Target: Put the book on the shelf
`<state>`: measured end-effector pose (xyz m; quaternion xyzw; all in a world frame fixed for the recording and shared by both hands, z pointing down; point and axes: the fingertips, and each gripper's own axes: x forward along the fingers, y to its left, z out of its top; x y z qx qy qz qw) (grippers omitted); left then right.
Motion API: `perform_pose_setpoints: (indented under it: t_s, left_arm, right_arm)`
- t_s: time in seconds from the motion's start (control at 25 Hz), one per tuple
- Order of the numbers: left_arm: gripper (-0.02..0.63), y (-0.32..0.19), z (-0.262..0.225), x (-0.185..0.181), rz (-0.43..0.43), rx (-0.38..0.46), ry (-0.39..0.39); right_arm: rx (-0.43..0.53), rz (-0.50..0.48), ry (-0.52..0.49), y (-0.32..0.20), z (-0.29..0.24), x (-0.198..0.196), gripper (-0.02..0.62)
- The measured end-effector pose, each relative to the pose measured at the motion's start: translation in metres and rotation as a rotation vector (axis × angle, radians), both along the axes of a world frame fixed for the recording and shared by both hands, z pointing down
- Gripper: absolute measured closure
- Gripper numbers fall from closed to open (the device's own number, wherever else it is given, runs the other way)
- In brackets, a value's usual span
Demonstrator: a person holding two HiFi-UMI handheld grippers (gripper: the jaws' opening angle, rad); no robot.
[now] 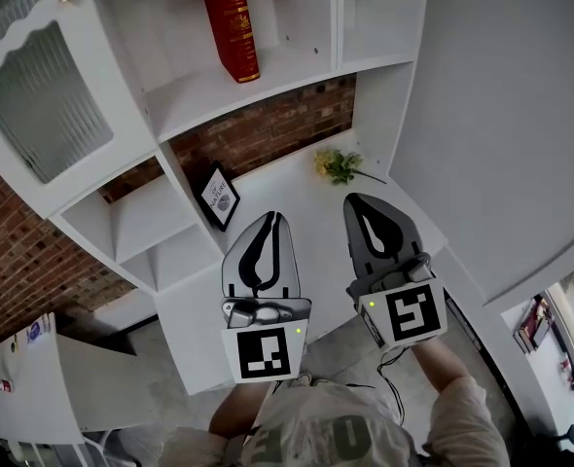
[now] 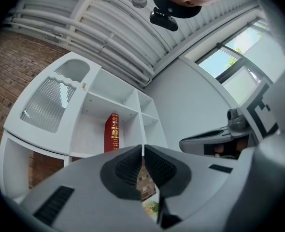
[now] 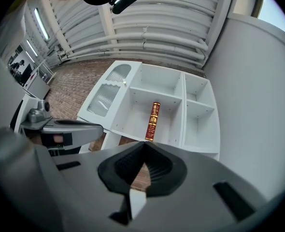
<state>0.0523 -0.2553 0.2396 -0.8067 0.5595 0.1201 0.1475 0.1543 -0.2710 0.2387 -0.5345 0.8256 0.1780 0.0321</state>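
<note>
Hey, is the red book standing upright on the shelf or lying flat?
Upright: the red book stands on end in a compartment of the white shelf, spine facing out, touching neither side wall.

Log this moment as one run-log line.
book: upright on shelf | left gripper: shut, empty, apart from book | right gripper: shut, empty, apart from book | task: book placed

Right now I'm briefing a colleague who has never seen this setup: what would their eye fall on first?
The red hardback book with gold lettering stands out most, upright and alone in an upper compartment of the white shelf unit. Below, the grey left gripper and grey right gripper point at it side by side, jaws together and empty. A sprig of yellow flowers lies on the white counter beyond them.
</note>
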Motion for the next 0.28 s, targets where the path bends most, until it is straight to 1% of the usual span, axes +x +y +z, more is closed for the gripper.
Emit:
perform_pose_setpoints:
  t_s: [0.28]
  left_arm:
    - [0.592, -0.0026, 0.0045, -0.0023, -0.001, -0.009, 0.006]
  right_arm:
    - [-0.022, -0.002, -0.006, -0.0038, 0.0060, -0.0020, 0.580]
